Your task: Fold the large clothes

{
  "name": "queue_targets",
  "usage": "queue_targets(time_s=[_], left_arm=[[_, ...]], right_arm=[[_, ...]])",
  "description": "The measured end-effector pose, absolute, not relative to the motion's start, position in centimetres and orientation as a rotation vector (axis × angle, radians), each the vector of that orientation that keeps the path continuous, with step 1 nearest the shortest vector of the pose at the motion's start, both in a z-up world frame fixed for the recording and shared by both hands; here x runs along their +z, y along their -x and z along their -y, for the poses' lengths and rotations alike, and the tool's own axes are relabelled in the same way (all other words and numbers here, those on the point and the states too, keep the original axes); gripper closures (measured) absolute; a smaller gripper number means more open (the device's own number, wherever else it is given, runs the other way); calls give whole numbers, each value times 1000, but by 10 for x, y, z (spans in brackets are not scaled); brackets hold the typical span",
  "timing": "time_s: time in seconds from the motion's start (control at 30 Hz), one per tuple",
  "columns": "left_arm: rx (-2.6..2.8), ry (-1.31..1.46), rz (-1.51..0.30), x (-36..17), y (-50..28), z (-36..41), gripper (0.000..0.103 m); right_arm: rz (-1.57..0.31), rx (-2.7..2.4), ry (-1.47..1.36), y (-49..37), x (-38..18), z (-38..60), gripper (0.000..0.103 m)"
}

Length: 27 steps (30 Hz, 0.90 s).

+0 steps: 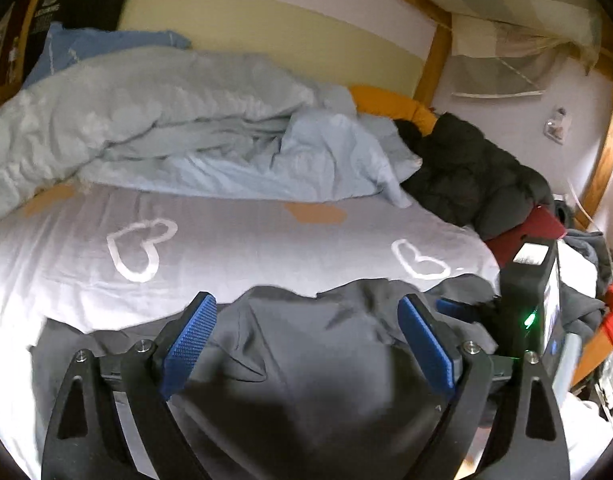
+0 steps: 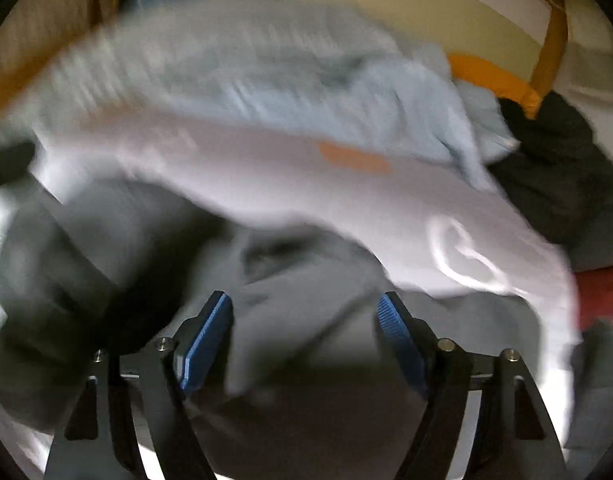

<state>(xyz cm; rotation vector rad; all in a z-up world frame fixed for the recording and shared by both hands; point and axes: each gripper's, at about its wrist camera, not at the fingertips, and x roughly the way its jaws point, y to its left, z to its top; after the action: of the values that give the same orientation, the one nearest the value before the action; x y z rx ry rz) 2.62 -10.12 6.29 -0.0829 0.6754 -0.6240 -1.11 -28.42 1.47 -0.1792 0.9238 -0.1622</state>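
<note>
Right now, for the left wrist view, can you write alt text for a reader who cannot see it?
The left gripper hangs open over a rumpled dark grey garment lying on a white bed sheet printed with heart outlines. Behind it lie a bunched pale blue duvet and a black padded jacket; the right gripper shows at the right edge.

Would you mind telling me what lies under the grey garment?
The grey garment lies on a white sheet printed with hearts and orange patches, at the bed's near edge. How the sheet looks beneath it, or whether anything else is there, cannot be seen.
</note>
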Motion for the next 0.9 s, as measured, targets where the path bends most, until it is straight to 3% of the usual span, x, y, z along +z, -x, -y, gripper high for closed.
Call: queue_targets(time_s=[0.2, 0.43, 0.6, 0.77, 0.83, 0.9], left_arm=[[-653, 75, -859, 9, -36, 99, 12], [-673, 120, -844, 25, -24, 84, 12], [-765, 75, -774, 42, -4, 98, 12], [-769, -122, -767, 31, 16, 134, 11], [-723, -185, -745, 18, 26, 146, 17], [-656, -216, -686, 11, 36, 150, 55]], right_arm=[[-979, -167, 158, 23, 3, 309, 25], [-998, -121, 62, 24, 4, 333, 24], [-616, -178, 81, 67, 61, 315, 25], [-457, -295, 115, 89, 82, 308, 25], [-444, -325, 135, 91, 82, 307, 25], [-442, -366, 180, 89, 81, 304, 25]])
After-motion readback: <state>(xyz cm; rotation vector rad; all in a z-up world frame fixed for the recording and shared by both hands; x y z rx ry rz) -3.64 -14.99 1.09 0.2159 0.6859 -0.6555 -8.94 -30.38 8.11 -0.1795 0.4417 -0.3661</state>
